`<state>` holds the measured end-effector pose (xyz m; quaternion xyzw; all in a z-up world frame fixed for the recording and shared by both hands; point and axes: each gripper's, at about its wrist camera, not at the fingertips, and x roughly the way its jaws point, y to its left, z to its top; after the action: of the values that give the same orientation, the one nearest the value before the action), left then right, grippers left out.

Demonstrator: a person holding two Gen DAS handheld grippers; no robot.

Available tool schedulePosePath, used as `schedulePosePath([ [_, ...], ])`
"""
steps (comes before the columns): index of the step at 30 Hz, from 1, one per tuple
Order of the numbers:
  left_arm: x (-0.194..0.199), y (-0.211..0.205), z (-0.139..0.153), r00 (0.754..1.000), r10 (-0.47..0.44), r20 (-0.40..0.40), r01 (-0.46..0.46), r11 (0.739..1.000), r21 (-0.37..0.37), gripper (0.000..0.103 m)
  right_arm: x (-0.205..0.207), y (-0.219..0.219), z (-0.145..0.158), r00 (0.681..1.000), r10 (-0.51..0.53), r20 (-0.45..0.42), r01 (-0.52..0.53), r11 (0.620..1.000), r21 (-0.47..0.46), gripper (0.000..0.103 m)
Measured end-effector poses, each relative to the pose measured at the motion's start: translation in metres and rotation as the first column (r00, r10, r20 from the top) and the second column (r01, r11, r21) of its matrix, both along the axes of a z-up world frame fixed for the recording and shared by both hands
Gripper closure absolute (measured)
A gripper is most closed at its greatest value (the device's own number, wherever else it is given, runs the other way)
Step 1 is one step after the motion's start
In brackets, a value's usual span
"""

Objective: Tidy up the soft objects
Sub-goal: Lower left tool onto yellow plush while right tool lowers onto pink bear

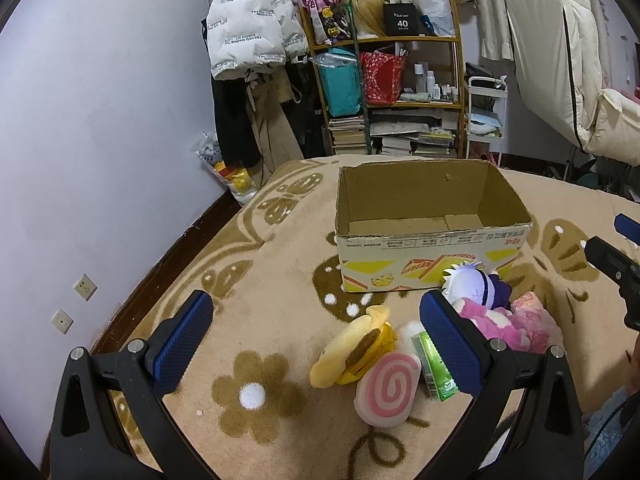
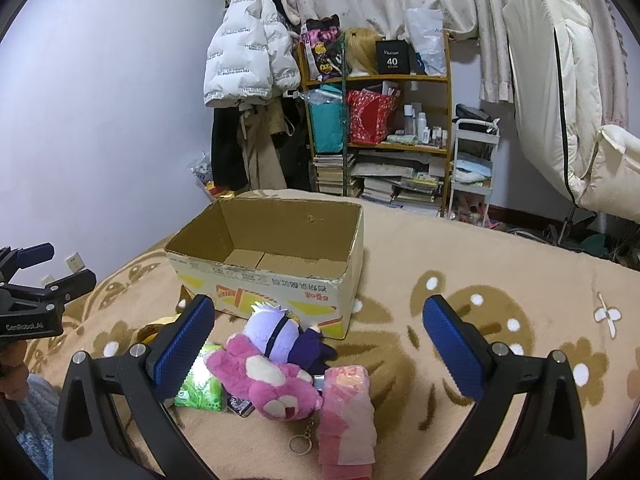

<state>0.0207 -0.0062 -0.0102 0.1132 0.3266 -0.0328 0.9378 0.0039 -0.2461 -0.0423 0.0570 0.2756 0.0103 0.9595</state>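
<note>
An open cardboard box (image 1: 432,256) (image 2: 280,288) stands on a beige flowered blanket (image 1: 260,280); nothing shows inside it. In front of it lie a yellow plush (image 1: 352,348), a pink swirl cushion (image 1: 388,390), a green tissue pack (image 1: 434,368) (image 2: 202,380), a pink bear plush (image 1: 496,326) (image 2: 268,380), a white-haired doll in purple (image 1: 476,284) (image 2: 280,332) and a pink wrapped pack (image 2: 346,412). My left gripper (image 1: 316,336) hangs open above the yellow plush. My right gripper (image 2: 316,340) is open above the bear and doll. Each holds nothing.
A shelf (image 1: 384,80) with books, bags and bottles stands behind the bed, beside hanging coats (image 1: 248,32) and a white trolley (image 1: 486,120). A wall (image 1: 100,120) runs along the left. A folded white mattress (image 2: 560,100) leans at the right.
</note>
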Motion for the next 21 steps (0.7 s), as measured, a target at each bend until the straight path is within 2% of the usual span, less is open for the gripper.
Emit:
schedulePosePath([
  [10,0.032,-0.004,-0.013,0.996,0.014,-0.091,-0.013,1.000,0.006,0.001,0.023,0.007,-0.013,0.995,0.033,-0.092,-0.030,0.999,0.035,0.000],
  [21,0.066,-0.004,-0.054,0.968,0.034,-0.249,-0.036,0.999,-0.002,0.001,0.053,0.018,-0.045,0.975,0.095,-0.201,-0.081,0.994,0.080,0.000],
])
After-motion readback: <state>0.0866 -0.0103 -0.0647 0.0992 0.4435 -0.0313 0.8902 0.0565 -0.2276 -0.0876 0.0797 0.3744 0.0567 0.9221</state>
